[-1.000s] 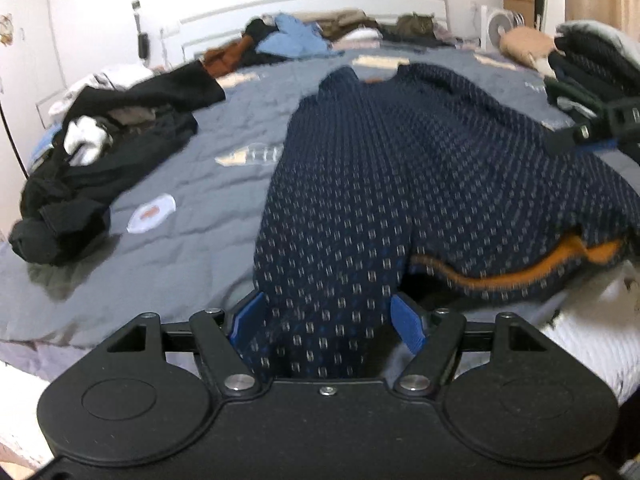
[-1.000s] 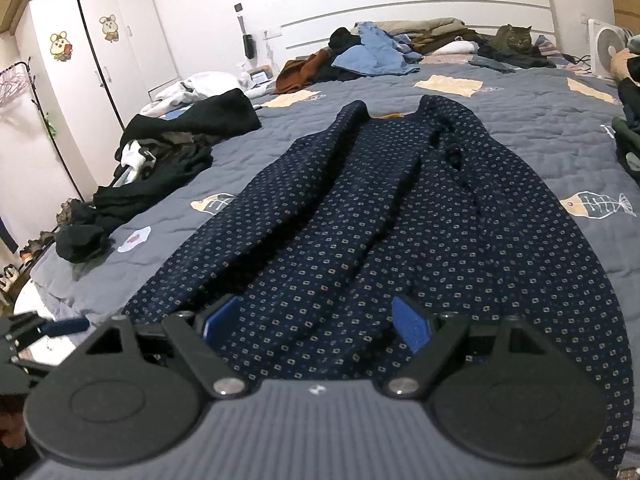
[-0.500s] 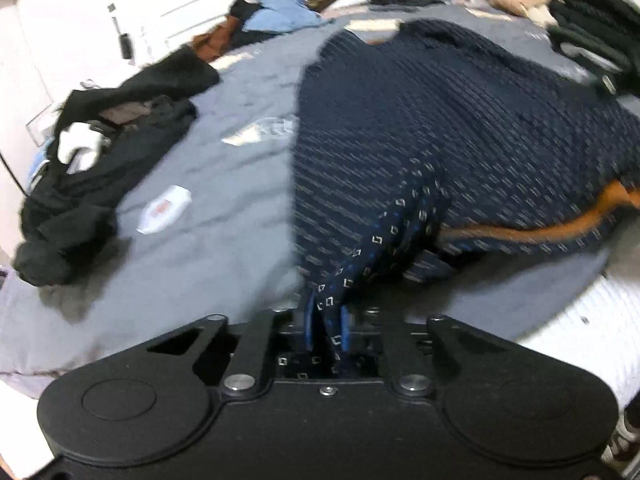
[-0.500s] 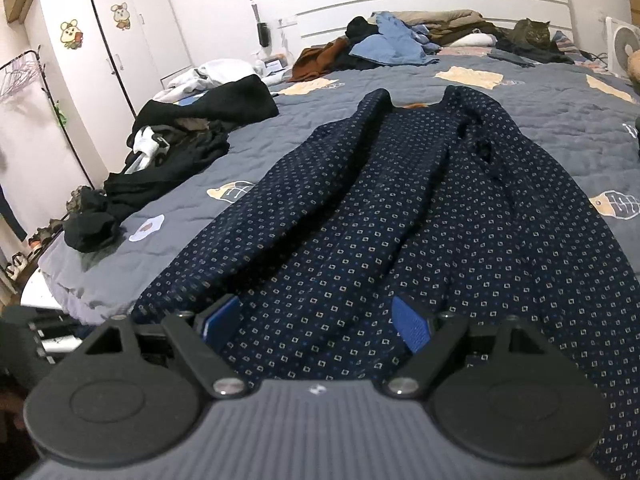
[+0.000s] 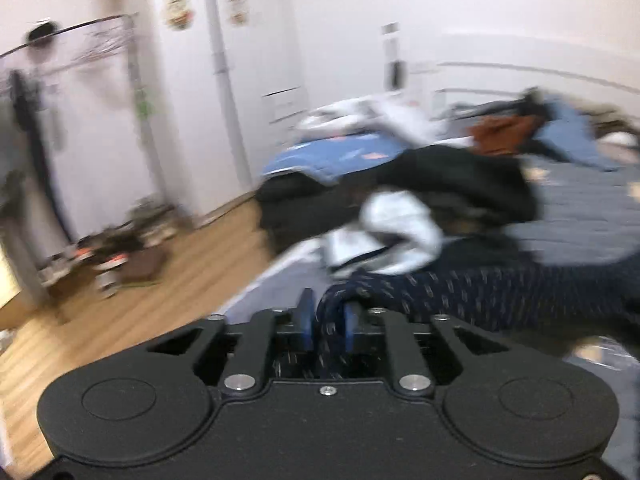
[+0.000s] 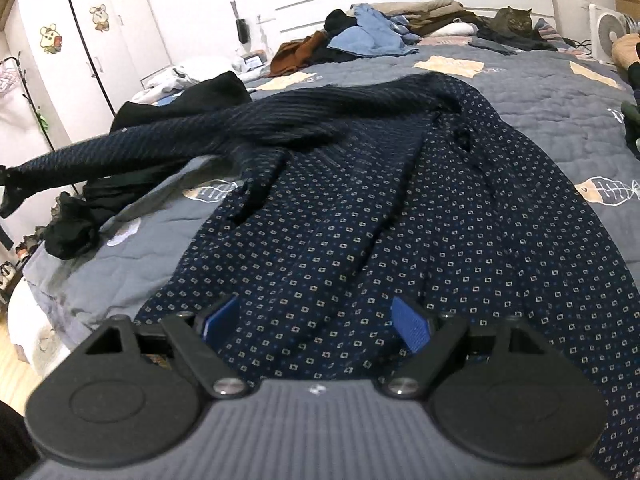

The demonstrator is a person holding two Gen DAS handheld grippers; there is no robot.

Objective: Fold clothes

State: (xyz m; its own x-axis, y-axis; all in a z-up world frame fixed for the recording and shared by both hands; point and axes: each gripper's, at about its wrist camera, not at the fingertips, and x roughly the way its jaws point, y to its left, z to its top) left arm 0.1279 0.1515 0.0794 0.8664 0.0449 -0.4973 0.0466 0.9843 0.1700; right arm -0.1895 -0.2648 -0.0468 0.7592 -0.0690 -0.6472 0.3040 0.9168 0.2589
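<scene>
A navy patterned garment [image 6: 400, 216] lies spread on the grey bedspread [image 6: 552, 100]. My left gripper [image 5: 326, 320] is shut on one end of it, and the navy cloth [image 5: 480, 292] stretches away to the right in that blurred view. In the right wrist view this lifted part [image 6: 160, 144] runs taut across to the far left edge of the frame, above the bed. My right gripper [image 6: 316, 320] hangs open just over the garment's near hem, with its blue pads [image 6: 410, 326] wide apart and nothing between them.
Dark clothes [image 6: 72, 232] are heaped on the bed's left side, more clothes [image 6: 368, 36] near the headboard, where a cat [image 6: 514, 22] sits. A fan [image 6: 610, 34] stands at the right. Wooden floor [image 5: 132, 300], a wardrobe [image 5: 188, 92] and a clothes rack [image 5: 80, 36] lie left of the bed.
My left gripper closed on the garment's edge, then swung left and up, drawing that side across the bed. The right gripper stayed open over the hem.
</scene>
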